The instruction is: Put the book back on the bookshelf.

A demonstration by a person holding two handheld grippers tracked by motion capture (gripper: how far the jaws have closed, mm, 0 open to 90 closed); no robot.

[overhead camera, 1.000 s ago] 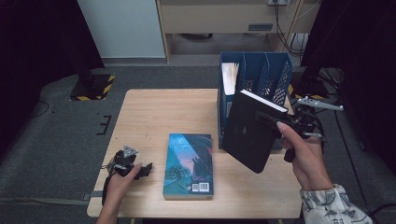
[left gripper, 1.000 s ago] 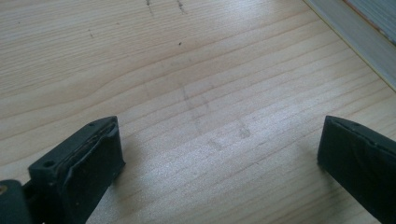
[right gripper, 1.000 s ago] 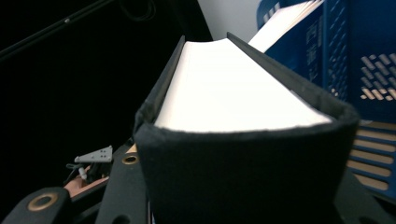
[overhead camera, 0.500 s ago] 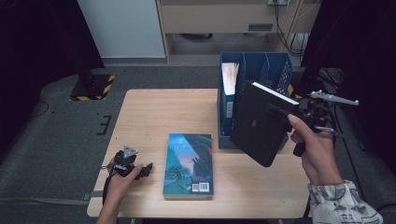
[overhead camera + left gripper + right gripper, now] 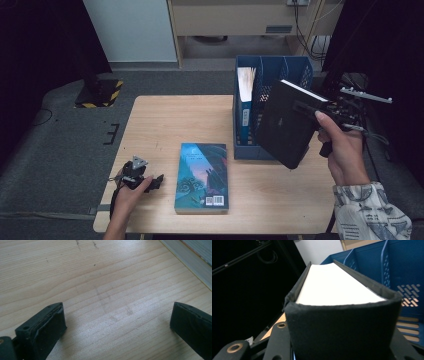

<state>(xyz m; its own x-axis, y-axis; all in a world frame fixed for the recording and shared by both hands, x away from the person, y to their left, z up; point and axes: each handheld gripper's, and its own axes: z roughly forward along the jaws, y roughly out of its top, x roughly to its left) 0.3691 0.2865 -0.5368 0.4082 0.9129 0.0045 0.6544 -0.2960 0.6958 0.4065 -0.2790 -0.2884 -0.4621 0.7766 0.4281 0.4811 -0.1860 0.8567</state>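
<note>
Matt, cloth-like black book [image 5: 285, 125] with white paper pages; blue perforated plastic file rack [image 5: 295, 75]; pale, smooth-grained wooden table [image 5: 165, 125]; glossy teal paperback [image 5: 202, 177].

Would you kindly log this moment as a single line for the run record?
right gripper: shut on black book, held tilted beside blue file rack | left gripper: open, over table | teal book: lying flat

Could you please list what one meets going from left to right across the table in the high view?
Left gripper → teal book lying flat → blue file rack → black book → right gripper.
</note>
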